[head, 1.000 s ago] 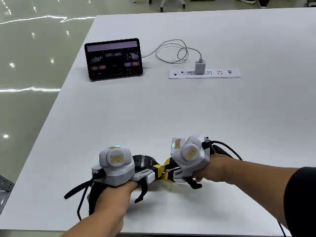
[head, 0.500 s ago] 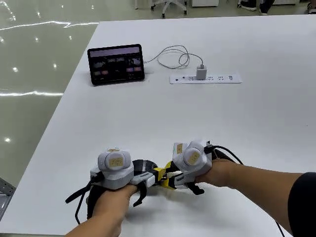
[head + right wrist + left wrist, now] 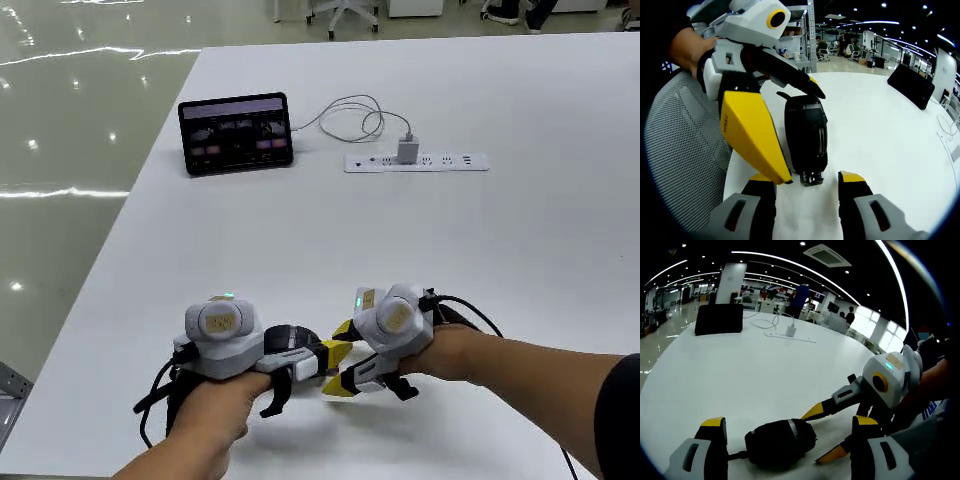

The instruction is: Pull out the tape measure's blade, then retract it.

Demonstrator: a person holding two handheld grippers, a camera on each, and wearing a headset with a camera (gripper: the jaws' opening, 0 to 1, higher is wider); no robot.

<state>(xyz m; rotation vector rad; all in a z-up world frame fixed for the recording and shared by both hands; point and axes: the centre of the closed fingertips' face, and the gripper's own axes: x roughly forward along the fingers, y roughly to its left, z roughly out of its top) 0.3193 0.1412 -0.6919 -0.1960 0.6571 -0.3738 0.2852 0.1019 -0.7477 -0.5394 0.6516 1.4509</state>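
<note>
Jaws spread, our left gripper (image 3: 788, 422) flanks the rounded black tape measure (image 3: 781, 442), the right gripper (image 3: 805, 176) gaping at its end. Well beyond both we see a dark rectangular tablet (image 3: 236, 133).

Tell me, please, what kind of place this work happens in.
Probably a large open-plan office or lab. A wide white table holds a tablet and a power strip. The floor is glossy, and people stand among desks behind.
</note>
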